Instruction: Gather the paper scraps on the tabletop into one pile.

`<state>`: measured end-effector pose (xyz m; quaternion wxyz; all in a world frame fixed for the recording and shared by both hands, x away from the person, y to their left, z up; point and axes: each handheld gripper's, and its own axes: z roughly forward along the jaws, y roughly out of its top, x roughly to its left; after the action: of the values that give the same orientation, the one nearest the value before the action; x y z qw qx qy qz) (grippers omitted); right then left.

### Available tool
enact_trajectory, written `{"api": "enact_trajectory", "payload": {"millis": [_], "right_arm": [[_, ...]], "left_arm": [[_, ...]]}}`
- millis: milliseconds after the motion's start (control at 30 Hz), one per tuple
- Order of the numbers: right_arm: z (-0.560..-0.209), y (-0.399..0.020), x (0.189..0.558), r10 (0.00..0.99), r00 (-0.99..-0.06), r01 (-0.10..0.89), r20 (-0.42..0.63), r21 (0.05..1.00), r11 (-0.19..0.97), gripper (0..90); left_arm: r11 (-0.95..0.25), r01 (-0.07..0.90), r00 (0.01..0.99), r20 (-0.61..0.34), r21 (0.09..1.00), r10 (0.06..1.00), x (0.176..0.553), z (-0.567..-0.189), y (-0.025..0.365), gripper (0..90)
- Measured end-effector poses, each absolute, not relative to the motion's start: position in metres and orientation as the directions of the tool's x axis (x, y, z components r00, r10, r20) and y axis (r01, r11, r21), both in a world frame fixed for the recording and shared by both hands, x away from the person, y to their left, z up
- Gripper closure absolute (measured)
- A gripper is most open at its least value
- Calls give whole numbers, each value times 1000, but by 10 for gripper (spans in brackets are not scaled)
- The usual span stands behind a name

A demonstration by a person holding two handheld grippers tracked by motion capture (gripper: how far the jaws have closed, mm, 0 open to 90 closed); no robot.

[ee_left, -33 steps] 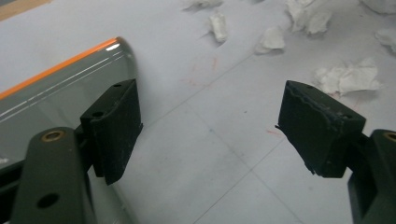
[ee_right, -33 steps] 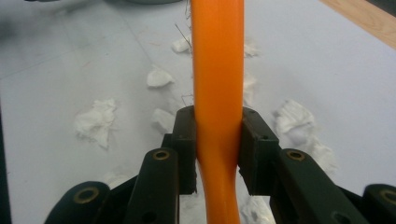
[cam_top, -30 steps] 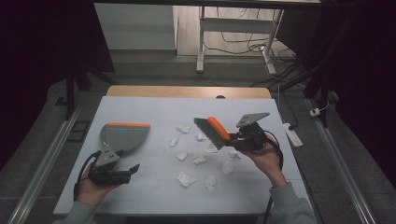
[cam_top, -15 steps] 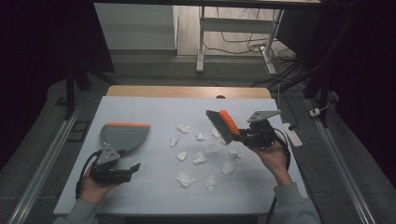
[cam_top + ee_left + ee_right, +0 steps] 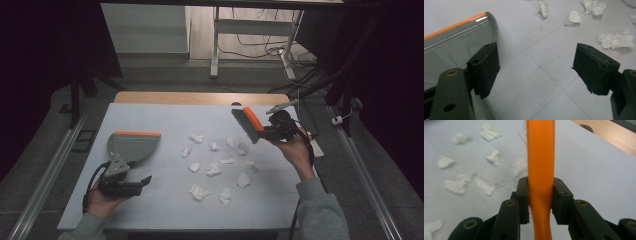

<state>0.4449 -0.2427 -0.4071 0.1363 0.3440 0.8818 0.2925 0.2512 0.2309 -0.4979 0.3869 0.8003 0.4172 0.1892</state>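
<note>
1. The right gripper (image 5: 267,131) sat at about two o'clock on the table (image 5: 150,210), held up in the person's right hand (image 5: 295,150).
2. In the right gripper view, its two black jaws were clamped against the orange handle of a hand brush (image 5: 541,157), one pad pressing on each side.
3. In the high view, the hand brush (image 5: 248,125) slanted up toward eleven o'clock from the gripper, orange back uppermost and dark bristles facing down and left, above the far right part of the table.
4. The brush head hung just above the nearest crumpled paper scraps (image 5: 239,146), and whether the bristles touched them could not be told.
5. The paper scraps (image 5: 214,169) lay scattered over the middle of the table, from the centre out toward four o'clock, each piece apart from its neighbours.
6. The dustpan (image 5: 131,146) lay flat at about nine o'clock, its orange lip facing twelve o'clock and well apart from the scraps.
7. The left gripper (image 5: 131,184) rested at about seven o'clock in the person's left hand (image 5: 102,202), just beside the near end of the dustpan.
8. In the left gripper view, its jaws stood wide apart with bare table between them; the left pad overlapped the grey dustpan (image 5: 454,42) at its edge, but the pads pressed on nothing.
</note>
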Motion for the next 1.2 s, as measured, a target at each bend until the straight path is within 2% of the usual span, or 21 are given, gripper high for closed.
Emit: {"api": "enact_trajectory", "payload": {"millis": [233, 467, 600, 833, 1033, 1200], "right_arm": [[-419, -229, 480, 696, -713, 594, -87, 453, 665, 704], [-435, -209, 496, 679, -727, 611, -100, 356, 707, 704], [-440, -194, 493, 637, -767, 584, -76, 328, 742, 705], [-444, -161, 466, 504, -855, 467, -123, 244, 850, 707], [-438, -152, 441, 414, -909, 390, -43, 257, 884, 706], [-418, -157, 439, 451, -890, 397, -72, 366, 842, 706]], "left_arm": [[-358, 524, 589, -26, 773, 808, 251, -501, 231, 224], [-337, 532, 581, -45, 777, 813, 252, -503, 235, 230], [-330, 532, 578, -50, 780, 815, 252, -504, 235, 232], [-339, 530, 585, -46, 777, 810, 252, -504, 234, 232], [-335, 529, 586, -51, 780, 809, 251, -503, 235, 232], [-330, 528, 585, -53, 782, 809, 250, -503, 236, 233]]}}
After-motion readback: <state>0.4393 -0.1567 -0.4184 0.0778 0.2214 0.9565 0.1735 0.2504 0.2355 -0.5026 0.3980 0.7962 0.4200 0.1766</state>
